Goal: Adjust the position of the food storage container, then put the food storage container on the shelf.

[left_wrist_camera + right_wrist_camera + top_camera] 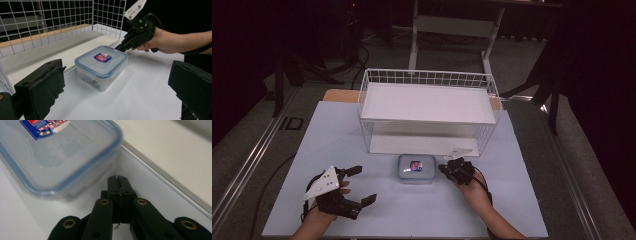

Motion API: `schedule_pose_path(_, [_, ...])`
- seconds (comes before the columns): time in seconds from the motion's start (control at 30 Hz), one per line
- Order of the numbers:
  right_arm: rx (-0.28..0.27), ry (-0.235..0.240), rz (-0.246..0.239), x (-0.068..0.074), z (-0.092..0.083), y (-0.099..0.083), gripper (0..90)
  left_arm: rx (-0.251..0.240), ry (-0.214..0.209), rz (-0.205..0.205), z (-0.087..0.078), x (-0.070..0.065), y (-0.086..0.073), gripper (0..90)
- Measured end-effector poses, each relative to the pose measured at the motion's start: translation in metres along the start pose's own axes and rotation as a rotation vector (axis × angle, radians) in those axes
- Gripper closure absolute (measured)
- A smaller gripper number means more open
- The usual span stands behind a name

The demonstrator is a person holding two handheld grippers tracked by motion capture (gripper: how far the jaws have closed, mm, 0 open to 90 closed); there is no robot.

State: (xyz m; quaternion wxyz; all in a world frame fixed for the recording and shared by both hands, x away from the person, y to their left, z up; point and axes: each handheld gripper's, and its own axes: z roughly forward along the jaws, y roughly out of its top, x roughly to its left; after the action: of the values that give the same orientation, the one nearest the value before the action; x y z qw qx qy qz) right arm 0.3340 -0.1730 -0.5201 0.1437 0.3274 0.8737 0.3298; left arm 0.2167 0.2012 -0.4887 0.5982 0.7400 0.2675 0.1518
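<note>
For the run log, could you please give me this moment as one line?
left gripper: open, idle | right gripper: shut, tip at the lidded plastic container edge | wire basket: behind

Each hand holds a black two-jaw gripper. The left gripper (357, 186) carries a pale three-cornered plate with small holes on top and broad, blocky black pads (45, 85) with rough, frayed facing. The right gripper (117, 180) has slim black link arms pinned with brass-ringed rivets, a like plate, and a black cable along the forearm.
</note>
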Motion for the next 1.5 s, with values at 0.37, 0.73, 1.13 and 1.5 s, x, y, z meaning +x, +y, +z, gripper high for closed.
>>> schedule_pose_path(0.37, [-0.169, 0.030, 0.025, 0.011, -0.057, -0.006, 66.4, 0.015, 0.021, -0.009, 0.005, 0.000, 0.002, 1.4])
schedule_pose_path(0.73, [-0.285, 0.066, 0.006, 0.026, -0.089, 0.007, 16.6, 0.097, -0.002, -0.044, 0.028, 0.007, 0.028, 1.4])
schedule_pose_path(1.13, [-0.312, 0.068, 0.090, 0.017, -0.084, 0.017, 20.0, 0.128, -0.084, -0.176, 0.069, 0.023, 0.051, 1.4])
schedule_pose_path(1.5, [-0.255, 0.033, 0.207, 0.009, -0.065, 0.021, 13.8, 0.245, -0.082, -0.276, 0.108, 0.035, 0.050, 1.4])
